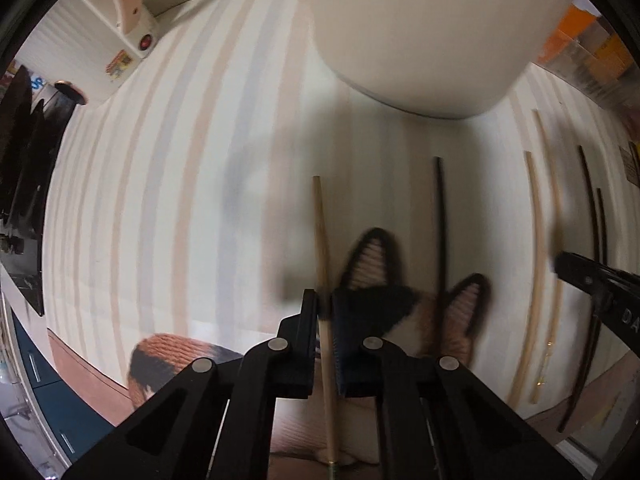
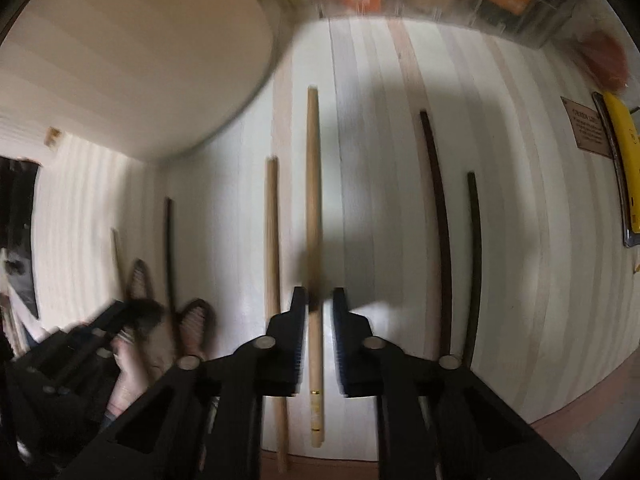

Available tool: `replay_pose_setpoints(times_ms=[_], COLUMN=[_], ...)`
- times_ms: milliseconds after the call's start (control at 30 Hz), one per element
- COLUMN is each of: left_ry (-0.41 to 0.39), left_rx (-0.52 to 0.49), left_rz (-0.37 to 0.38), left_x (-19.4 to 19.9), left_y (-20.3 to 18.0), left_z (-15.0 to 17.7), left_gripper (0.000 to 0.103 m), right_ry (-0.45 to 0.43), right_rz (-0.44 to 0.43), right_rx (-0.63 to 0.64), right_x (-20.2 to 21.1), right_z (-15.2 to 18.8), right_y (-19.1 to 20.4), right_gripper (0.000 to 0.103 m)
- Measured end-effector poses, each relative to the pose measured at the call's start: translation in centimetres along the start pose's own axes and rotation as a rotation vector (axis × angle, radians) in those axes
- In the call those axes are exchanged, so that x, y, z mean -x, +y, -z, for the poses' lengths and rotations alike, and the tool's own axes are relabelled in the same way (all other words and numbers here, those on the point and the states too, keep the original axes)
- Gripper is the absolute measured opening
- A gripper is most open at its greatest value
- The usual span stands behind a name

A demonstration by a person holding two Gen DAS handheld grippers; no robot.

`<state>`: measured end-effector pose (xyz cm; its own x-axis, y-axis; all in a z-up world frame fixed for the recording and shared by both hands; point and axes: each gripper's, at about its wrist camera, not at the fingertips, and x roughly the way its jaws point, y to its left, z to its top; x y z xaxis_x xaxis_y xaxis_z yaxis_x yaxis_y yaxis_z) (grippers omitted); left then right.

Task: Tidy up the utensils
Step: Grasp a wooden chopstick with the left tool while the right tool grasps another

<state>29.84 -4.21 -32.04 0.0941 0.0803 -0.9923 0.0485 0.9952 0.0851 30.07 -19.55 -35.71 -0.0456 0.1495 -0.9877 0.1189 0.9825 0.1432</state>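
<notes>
Both tools point straight down at the striped tabletop (image 2: 500,160), and each has a pale chopstick running lengthwise through the slot between its fingers.

The left gripper (image 1: 326,312) is pressed together on a light wooden chopstick (image 1: 320,232). The stick's long axis runs straight ahead of the tool and back beneath it, in line with the fingers and not across them, so the pinch falls on the stick's thin sides partway along its length. Just to the right of that gripper a black chopstick (image 1: 440,220) lies parallel, passing over a cat-eared thing (image 1: 372,264) (a slipper or soft toy, I'd guess, too blurred to say).

The right gripper (image 2: 320,304) is likewise drawn in on its own light chopstick (image 2: 314,184), again with the stick running fore and aft between the fingers; the tips are smeared, so whether both pads bear on the wood I cannot tell. A second pale chopstick (image 2: 272,240) lies just beside its left finger, parallel and apart from the held one. Two dark chopsticks (image 2: 440,220) lie well off to its right.

Ahead of both tools stands a big pale bowl (image 2: 140,60). Each hand is nearest its own stick, so any lift should go straight up, keeping the sticks level, or the long free ends may swing.
</notes>
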Motion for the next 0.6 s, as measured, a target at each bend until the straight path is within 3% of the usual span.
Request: replay_pose_setpoints(times_ms=[200,467,600], left_ry=[0.003,-0.002,0.049], left_rx=[0.018,0.001,0.002], left_rz=[0.009,0.023,0.041], left_x=[0.2,0.1,-0.2], left_y=[1.7,3.1,2.6], left_z=[0.0,-0.2,0.1], left_gripper=[0.005,0.006,0.006], right_ry=[0.019,0.051,0.051], right_rz=[0.040,0.023,0.033], right_rx=[0.004,-0.015,-0.033], right_x=[0.4,1.2,1.4], right_z=[2.2,6.0,6.1], right_y=[-1.3,-3.1,-3.7], right_gripper=[0.007,0.007,0.007])
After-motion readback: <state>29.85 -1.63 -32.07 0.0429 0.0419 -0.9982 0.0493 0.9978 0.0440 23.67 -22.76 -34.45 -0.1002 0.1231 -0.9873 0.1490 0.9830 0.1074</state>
